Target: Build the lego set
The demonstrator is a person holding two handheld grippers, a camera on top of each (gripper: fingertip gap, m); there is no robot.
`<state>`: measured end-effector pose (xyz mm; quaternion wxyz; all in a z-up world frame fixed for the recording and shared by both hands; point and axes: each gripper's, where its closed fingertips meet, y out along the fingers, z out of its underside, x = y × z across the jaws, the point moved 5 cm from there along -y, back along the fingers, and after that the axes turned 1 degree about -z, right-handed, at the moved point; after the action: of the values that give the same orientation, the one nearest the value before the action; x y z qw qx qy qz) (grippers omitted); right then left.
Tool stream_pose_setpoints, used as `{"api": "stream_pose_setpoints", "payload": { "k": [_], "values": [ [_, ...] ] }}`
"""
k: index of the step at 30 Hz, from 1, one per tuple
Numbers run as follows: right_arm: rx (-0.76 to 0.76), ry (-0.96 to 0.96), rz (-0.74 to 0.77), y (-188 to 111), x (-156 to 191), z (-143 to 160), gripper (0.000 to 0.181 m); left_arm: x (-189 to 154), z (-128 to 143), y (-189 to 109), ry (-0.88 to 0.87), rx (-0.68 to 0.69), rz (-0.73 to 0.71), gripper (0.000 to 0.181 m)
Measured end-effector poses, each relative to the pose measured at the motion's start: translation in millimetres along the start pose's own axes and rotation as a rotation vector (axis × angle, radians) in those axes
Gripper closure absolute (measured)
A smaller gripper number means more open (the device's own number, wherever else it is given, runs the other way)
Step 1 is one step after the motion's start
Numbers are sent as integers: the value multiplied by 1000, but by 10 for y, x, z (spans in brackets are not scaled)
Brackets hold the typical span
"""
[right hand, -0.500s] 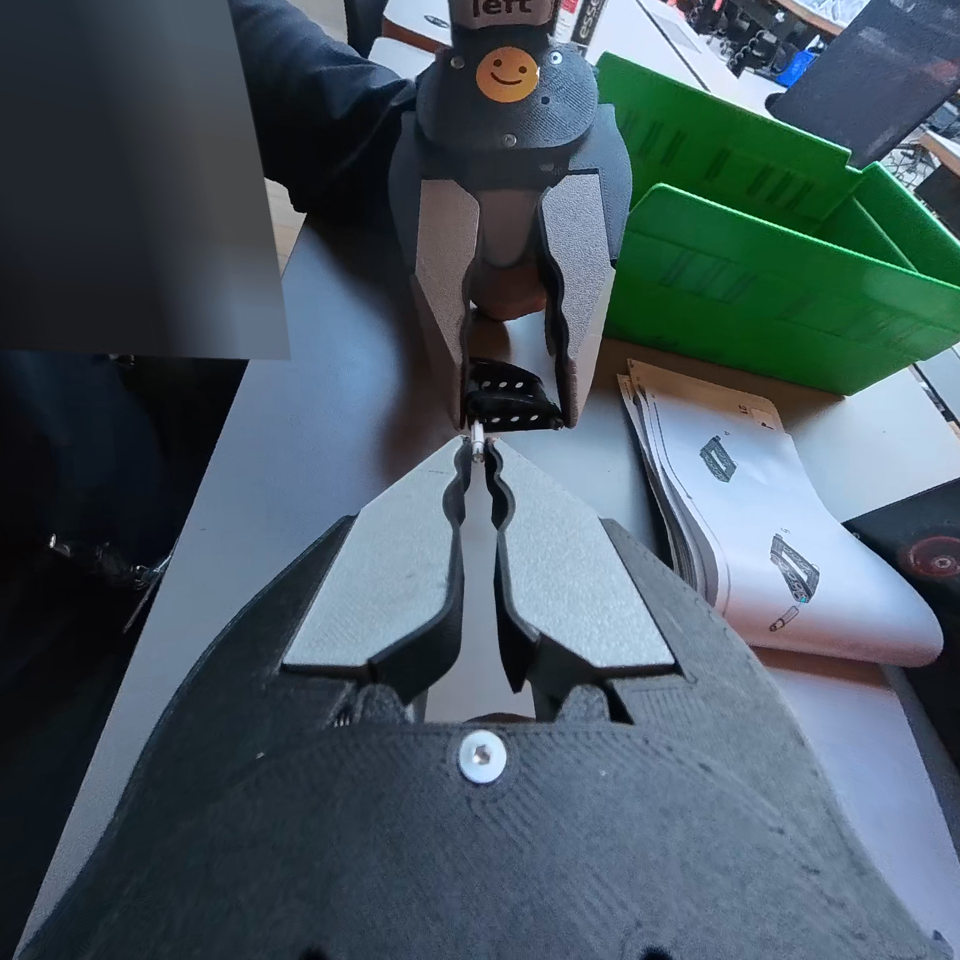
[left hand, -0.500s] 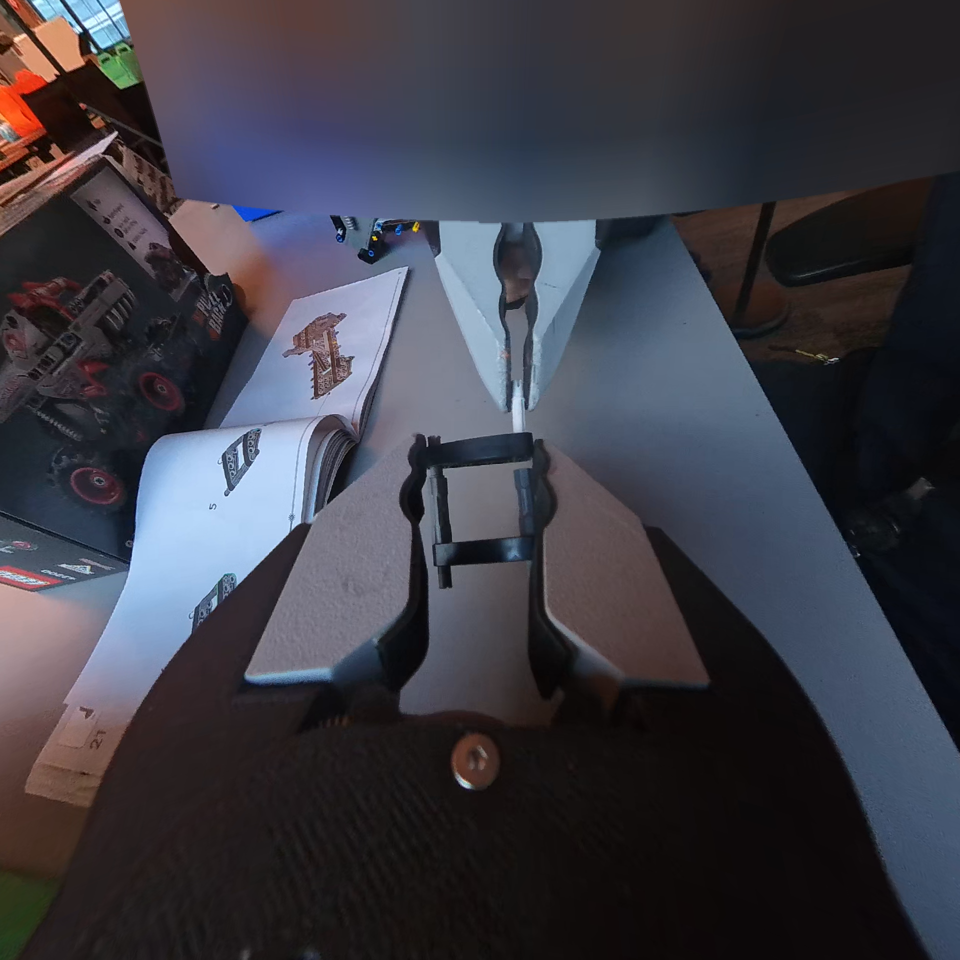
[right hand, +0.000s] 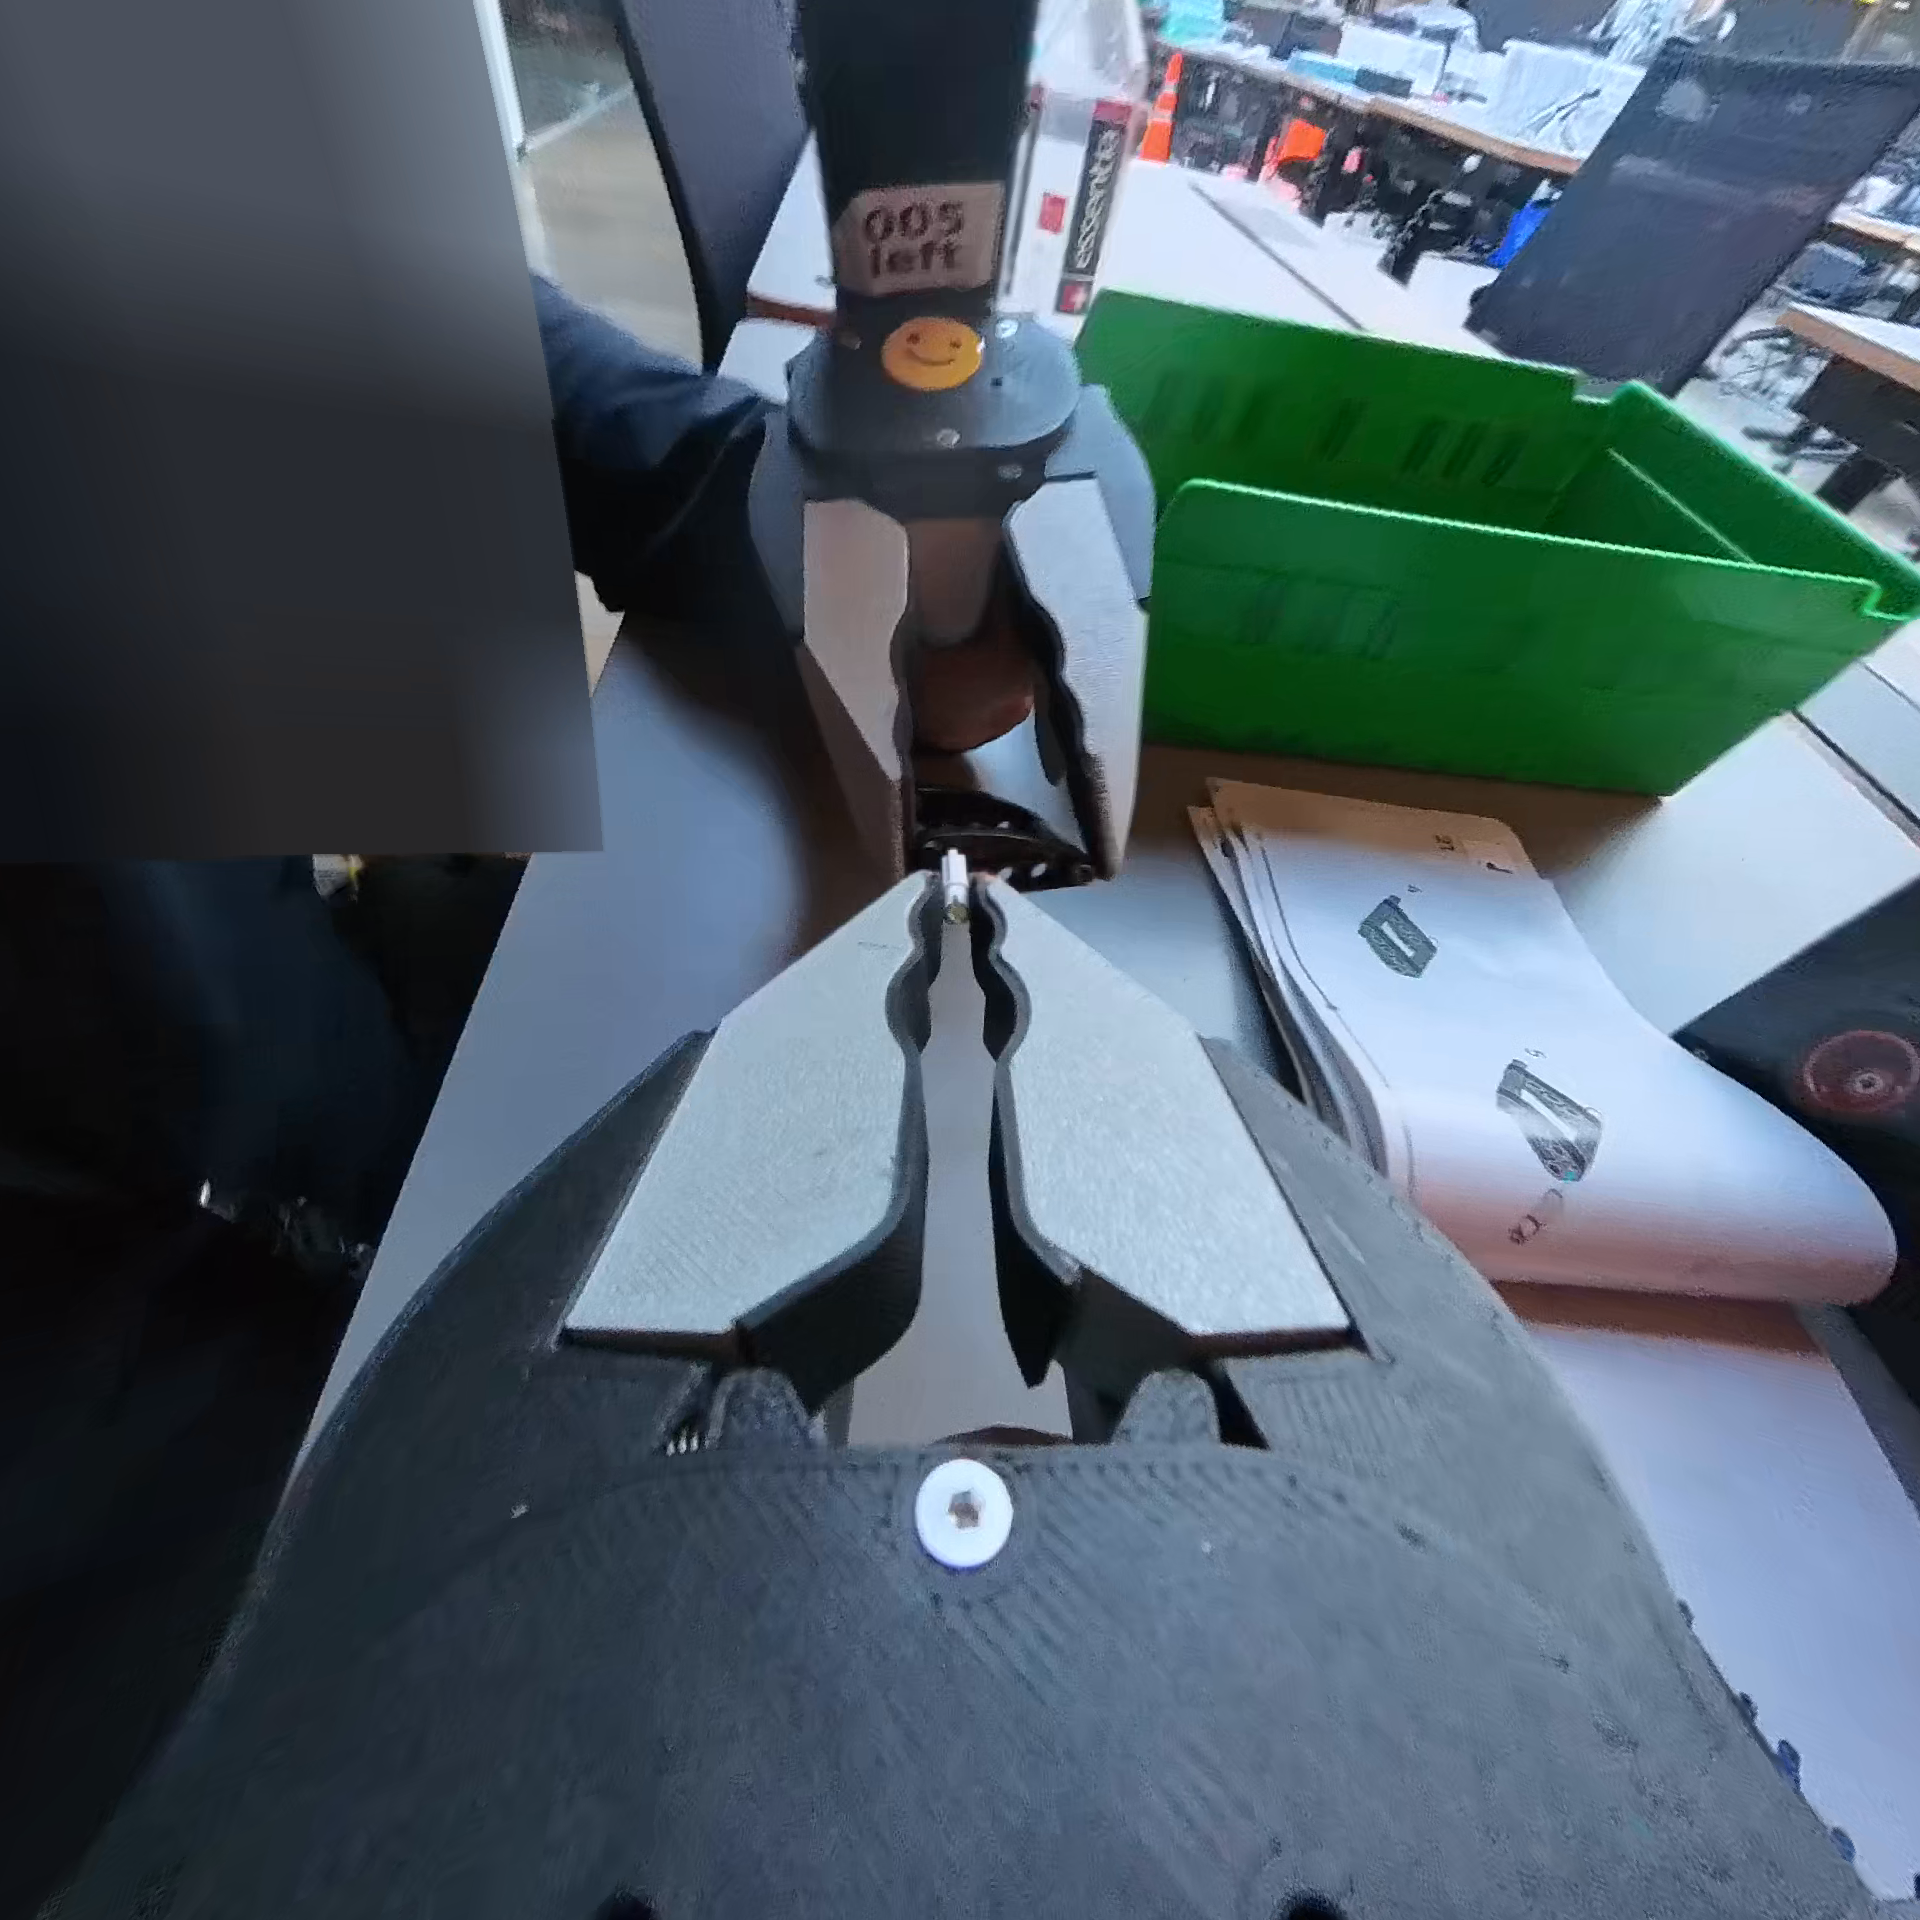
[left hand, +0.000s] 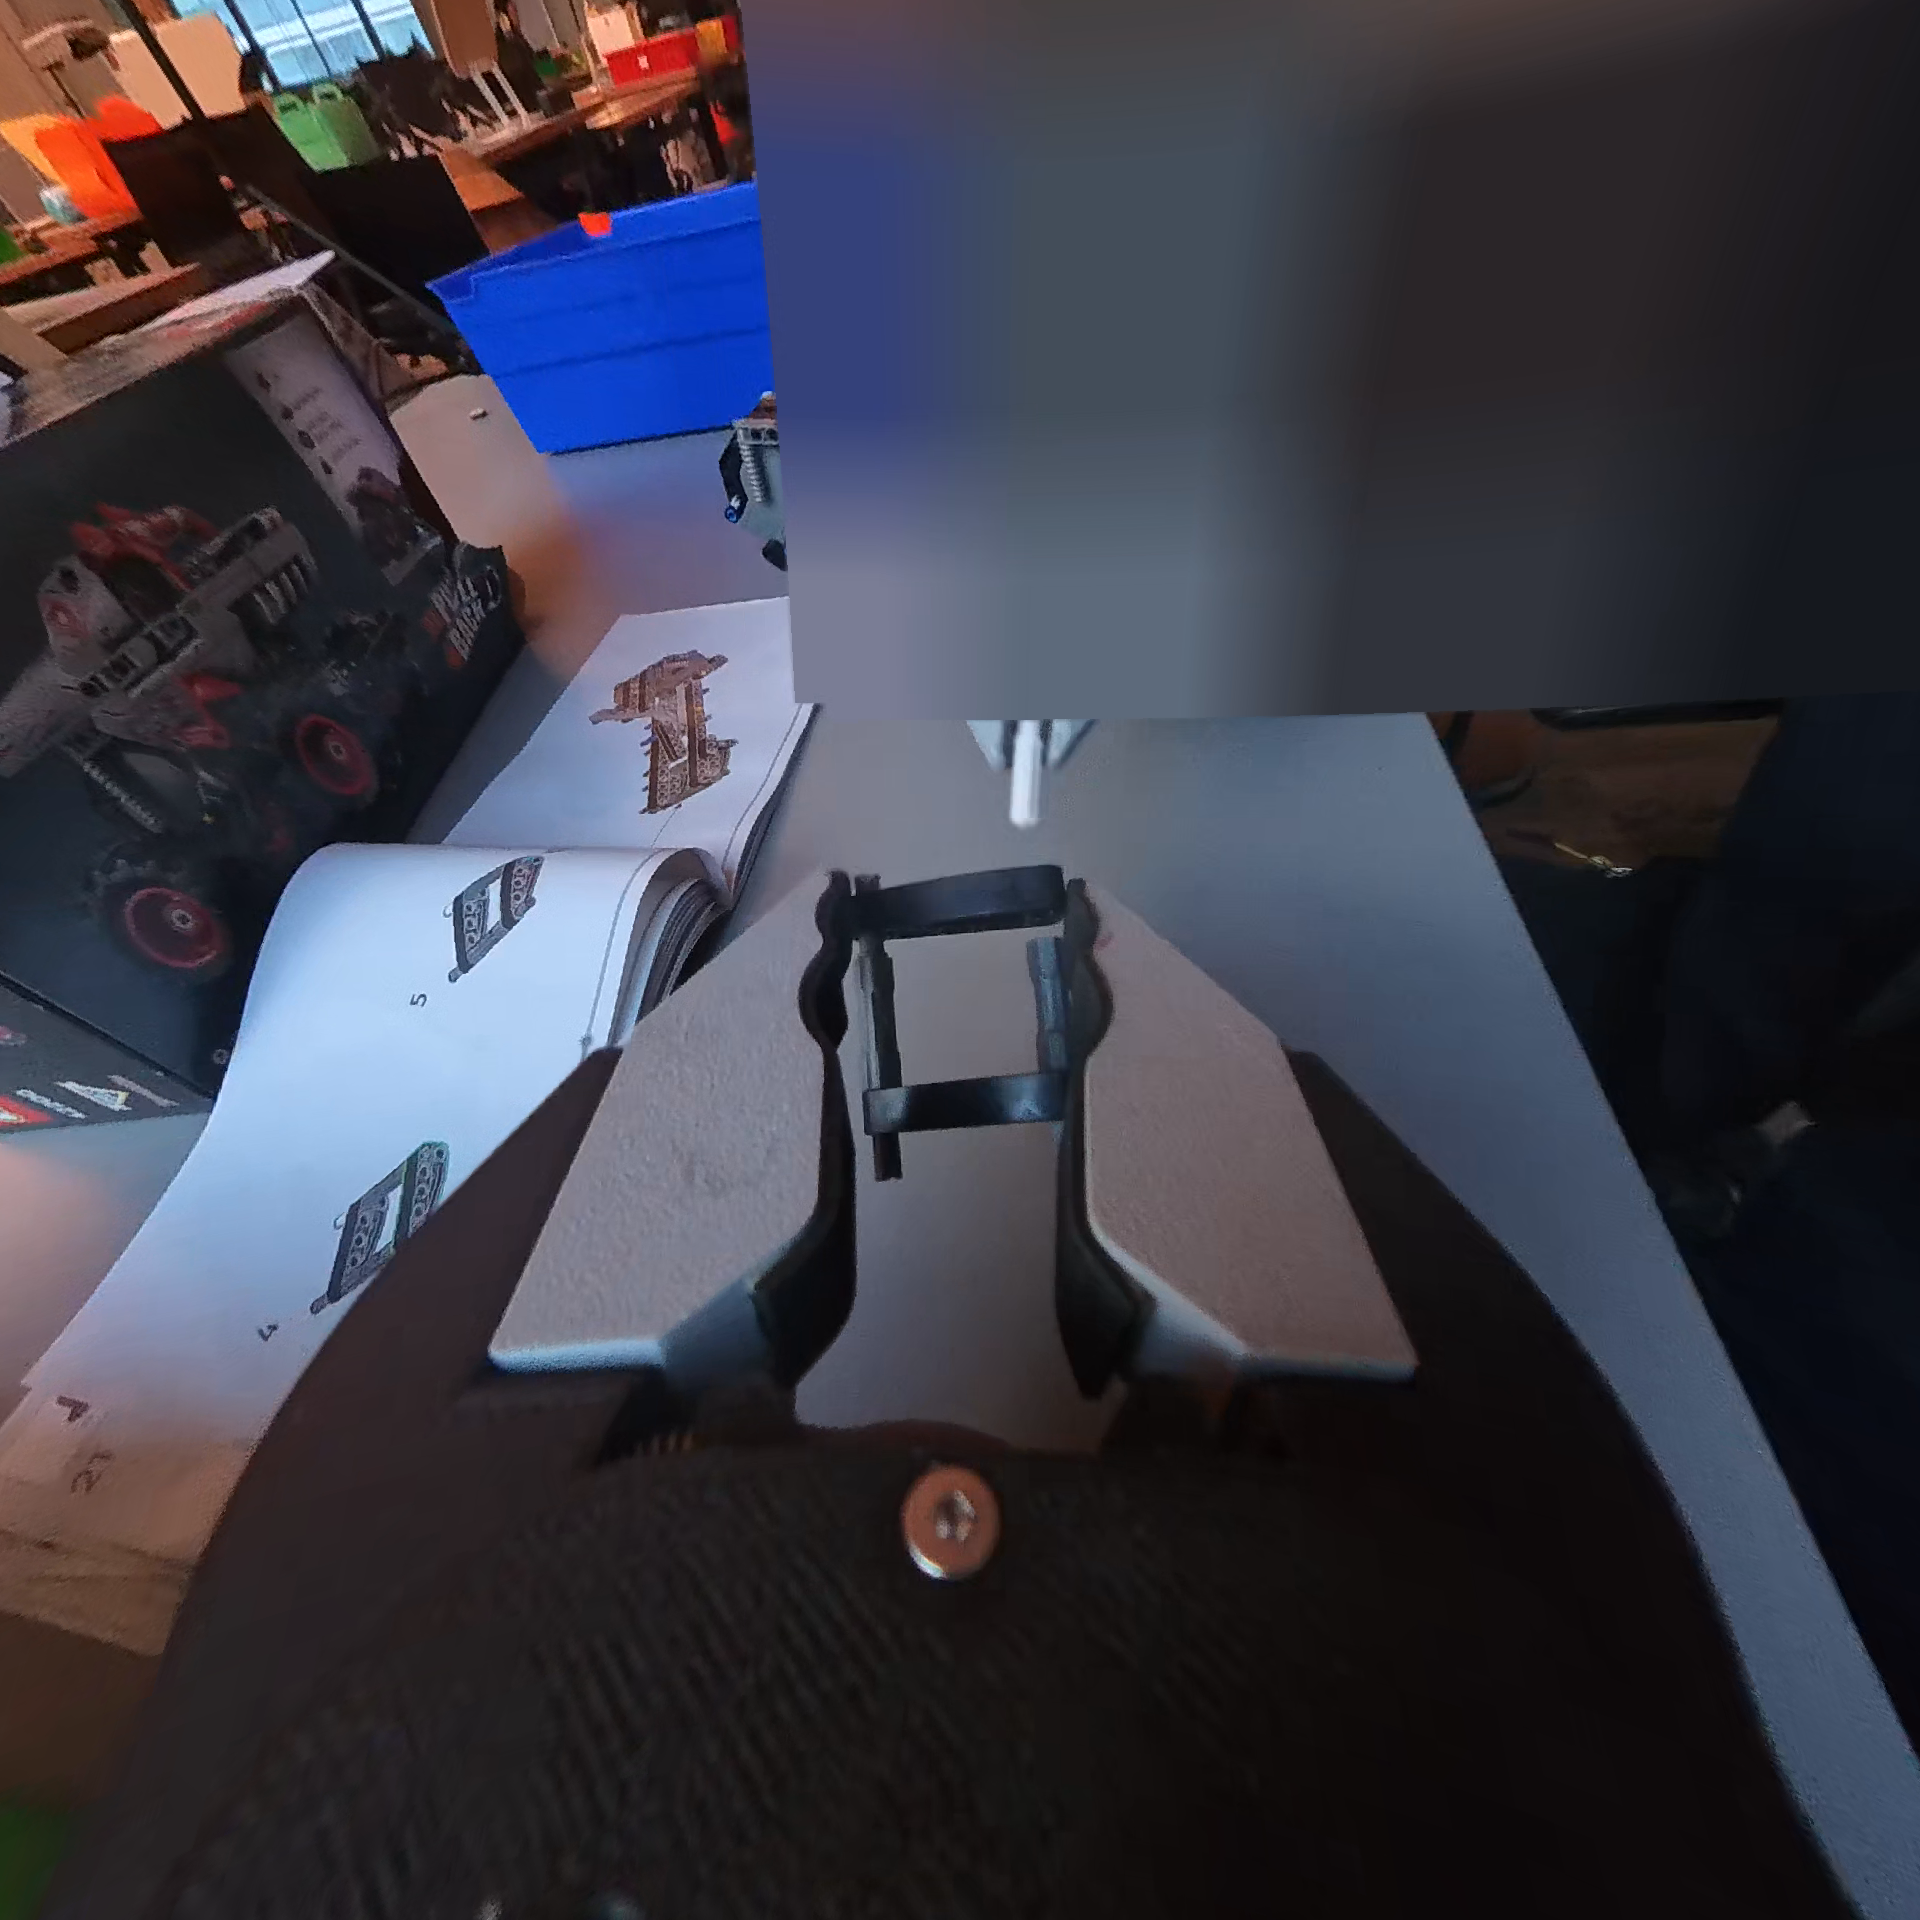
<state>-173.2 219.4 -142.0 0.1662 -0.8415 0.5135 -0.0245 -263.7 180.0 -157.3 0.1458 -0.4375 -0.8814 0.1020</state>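
black lego frame (left hand: 961,1003) is pinched between the jaws of the left gripper (left hand: 956,914) above the grey counter (left hand: 1299,935), while a small white pin (right hand: 951,868) is clamped at the jaw tips of the right gripper (right hand: 954,896), just ahead of the frame.

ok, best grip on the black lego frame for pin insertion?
Hold the black frame by its two long side beams, coming from its rear end, as the left tool does: the front crossbeam stays exposed facing the white pin in the right tool.
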Motion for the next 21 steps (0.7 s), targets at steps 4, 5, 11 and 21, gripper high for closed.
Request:
{"api": "stream_pose_setpoints", "payload": {
  "k": [4, 5, 11, 21],
  "values": [
    [59, 169, 42, -27, -207, 150, 179, 2, -74, -37, 53, -73, -26, 144],
    [98, 200, 48, 0, -235, 215, 179, -20, -109, -46, 71, -104, -23, 144],
    [134, 192, 25, 206, -152, 239, 180, -33, -80, 63, 75, -52, -56, 144],
    [58, 303, -20, 229, -170, 217, 179, -14, -112, 86, 69, -56, -94, 144]
  ]
}}
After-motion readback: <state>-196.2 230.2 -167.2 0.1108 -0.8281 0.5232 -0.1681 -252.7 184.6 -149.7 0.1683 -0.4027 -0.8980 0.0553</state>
